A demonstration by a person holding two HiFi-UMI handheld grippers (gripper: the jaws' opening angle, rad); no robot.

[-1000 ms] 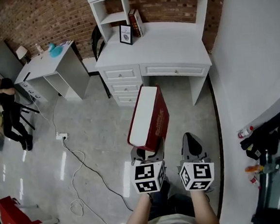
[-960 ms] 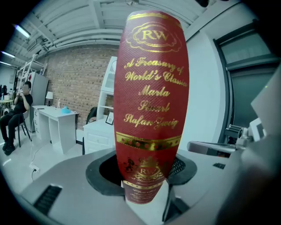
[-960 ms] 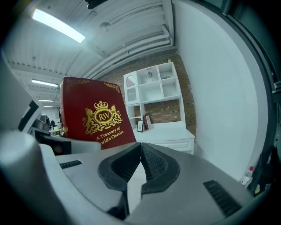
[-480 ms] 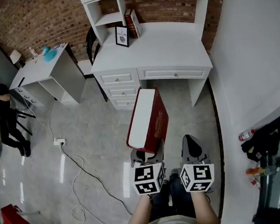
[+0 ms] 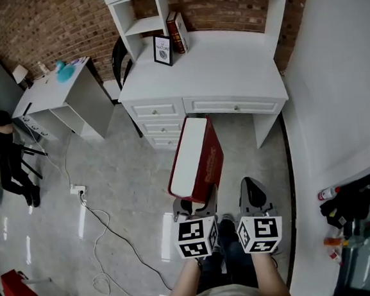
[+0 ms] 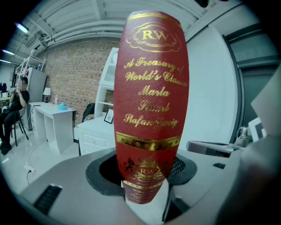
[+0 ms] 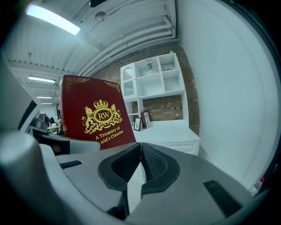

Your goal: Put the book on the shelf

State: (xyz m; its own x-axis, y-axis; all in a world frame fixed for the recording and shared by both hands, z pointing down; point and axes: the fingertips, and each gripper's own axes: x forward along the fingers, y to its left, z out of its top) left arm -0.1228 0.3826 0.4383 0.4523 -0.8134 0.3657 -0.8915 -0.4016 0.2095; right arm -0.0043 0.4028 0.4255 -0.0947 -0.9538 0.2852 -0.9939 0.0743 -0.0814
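Observation:
A thick red book (image 5: 198,156) with gold lettering stands up out of my left gripper (image 5: 195,207), whose jaws are shut on its lower end. In the left gripper view its spine (image 6: 151,101) fills the middle. My right gripper (image 5: 254,199) hangs beside it on the right, shut with nothing between its jaws, and its own view shows the book's cover (image 7: 99,114) at the left. Ahead stands a white desk (image 5: 210,71) with a shelf unit (image 5: 145,22) on top, against a brick wall. Both grippers are well short of the desk.
On the desk stand a small framed picture (image 5: 162,49) and a few upright books (image 5: 177,32). A black chair (image 5: 121,63) and a second white table (image 5: 64,90) are to the left. A cable (image 5: 104,215) trails across the floor. A person (image 5: 4,140) sits far left. A white wall (image 5: 335,99) runs along the right.
The view has drifted slightly, with the desk shifting a little. Both grippers and the held book keep the same place in the view.

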